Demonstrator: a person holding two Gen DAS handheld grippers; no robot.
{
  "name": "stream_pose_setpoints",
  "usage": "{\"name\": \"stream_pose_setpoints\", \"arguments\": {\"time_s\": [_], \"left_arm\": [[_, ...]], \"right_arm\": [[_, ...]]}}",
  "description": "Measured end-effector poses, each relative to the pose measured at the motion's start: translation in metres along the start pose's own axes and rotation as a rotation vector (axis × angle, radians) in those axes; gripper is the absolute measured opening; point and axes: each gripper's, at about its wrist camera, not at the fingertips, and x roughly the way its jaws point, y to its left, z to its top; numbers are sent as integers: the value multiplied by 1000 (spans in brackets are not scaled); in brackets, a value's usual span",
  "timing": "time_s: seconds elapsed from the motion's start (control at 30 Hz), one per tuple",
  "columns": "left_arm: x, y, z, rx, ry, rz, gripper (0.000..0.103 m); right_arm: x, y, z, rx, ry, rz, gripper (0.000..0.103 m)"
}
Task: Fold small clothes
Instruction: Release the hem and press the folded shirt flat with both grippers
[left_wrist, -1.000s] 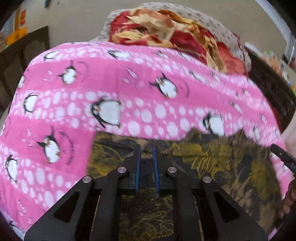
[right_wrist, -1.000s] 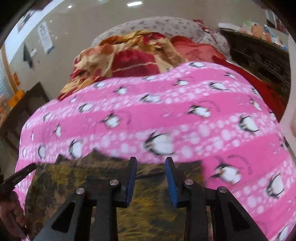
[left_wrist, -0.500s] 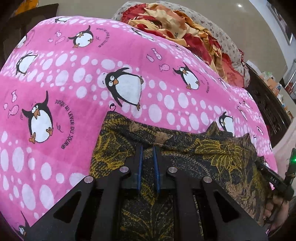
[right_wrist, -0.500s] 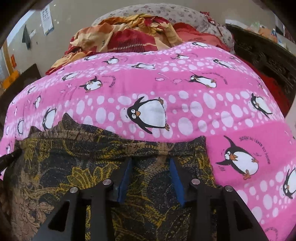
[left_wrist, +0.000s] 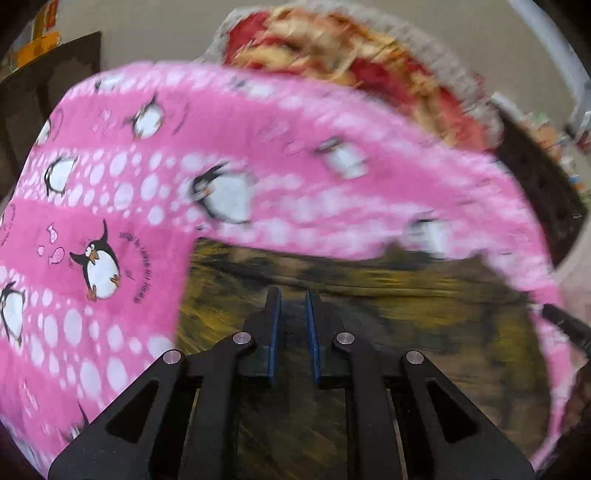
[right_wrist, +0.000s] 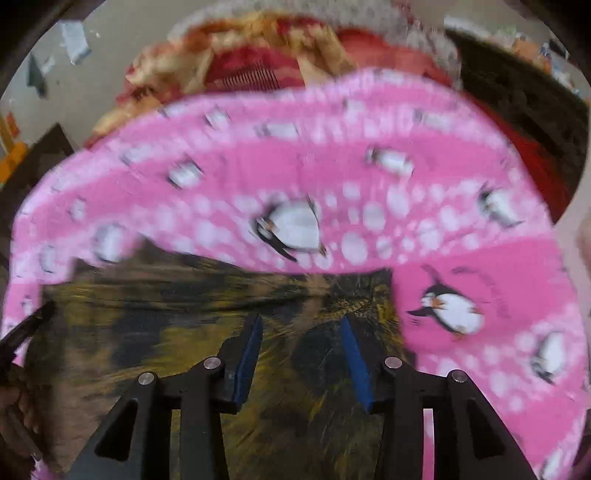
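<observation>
A dark garment with a yellow leaf print lies flat on a pink penguin blanket. My left gripper is over the garment's left part, its blue pads drawn together to a thin slit. Motion blur hides whether any fabric is pinched. My right gripper hovers over the garment's right part with its pads well apart and nothing pressed between them. Each view catches a black piece of the other gripper at its edge.
A crumpled red and yellow quilt is heaped at the far end of the bed. Dark wooden furniture stands to the right. The person's hand shows at the left edge.
The right pads have spread wider apart. Both views swung closer over the garment and back out. The garment stays by the same penguins on the blanket.
</observation>
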Motion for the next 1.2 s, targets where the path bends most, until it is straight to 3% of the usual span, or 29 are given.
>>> {"name": "stream_pose_setpoints", "arguments": {"time_s": [0.13,0.23,0.33,0.4,0.47,0.67,0.77,0.9,1.0,1.2], "left_arm": [[-17,-47,-36,81,54,-80,11],[4,-67,-63,129,121,-60,11],[9,-67,-79,169,51,-54,13],[8,-64,-84,177,16,-71,13],[8,-60,-88,163,-15,-94,13],[9,-59,-92,161,-20,-91,13],[7,-51,-88,111,-3,-137,13],[-17,-47,-90,59,60,-131,13],[-44,-49,-105,93,86,-148,13],[-82,-32,-142,107,106,-35,13]], "right_arm": [[-42,30,-29,-89,-39,62,55],[-41,46,-61,-126,-36,62,55],[-8,45,-93,-107,33,34,56],[-9,45,-108,-156,-77,36,62],[-8,45,-115,-182,-109,50,70],[-4,50,-115,-216,-91,65,83],[-5,53,-113,-221,-67,78,85],[-22,60,-105,-225,-7,24,84],[-54,66,-104,-219,-81,-14,84],[-85,82,-119,-110,-97,27,84]]}}
